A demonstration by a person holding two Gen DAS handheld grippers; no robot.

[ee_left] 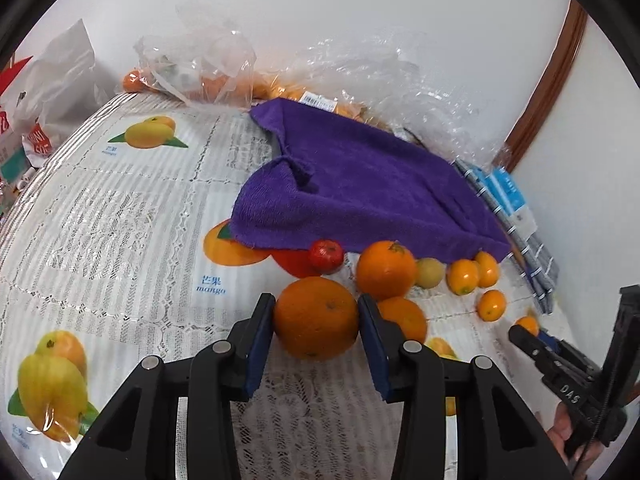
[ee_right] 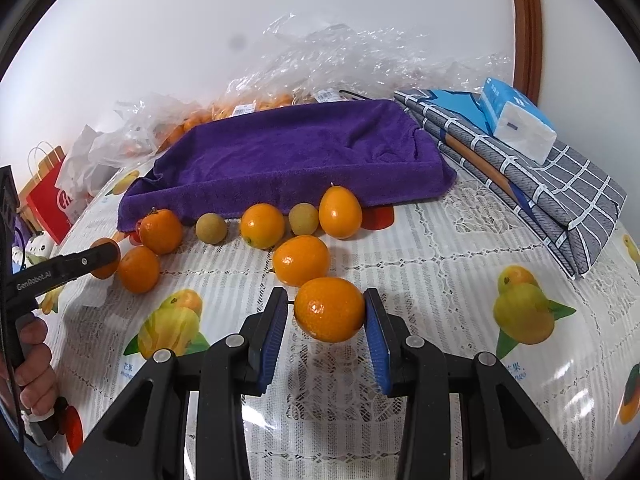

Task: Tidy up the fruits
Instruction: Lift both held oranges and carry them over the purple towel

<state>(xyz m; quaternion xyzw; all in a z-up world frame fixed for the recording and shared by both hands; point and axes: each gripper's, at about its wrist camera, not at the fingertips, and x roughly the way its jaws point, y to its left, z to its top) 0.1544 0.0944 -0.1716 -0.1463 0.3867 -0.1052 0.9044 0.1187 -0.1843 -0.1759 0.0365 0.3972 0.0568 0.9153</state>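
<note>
My left gripper is shut on a large orange, both blue pads against its sides, just above the tablecloth. Behind it lie two more oranges, a small red fruit, a greenish-yellow fruit and several kumquats. My right gripper holds a kumquat; the right pad touches it, the left pad stands a hair off. Further kumquats, two brownish round fruits and oranges lie in front of a purple towel.
The purple towel covers a raised box at the back. Clear plastic bags of fruit lie against the wall. Folded grey checked cloth with a tissue pack lies right. A red paper bag stands left.
</note>
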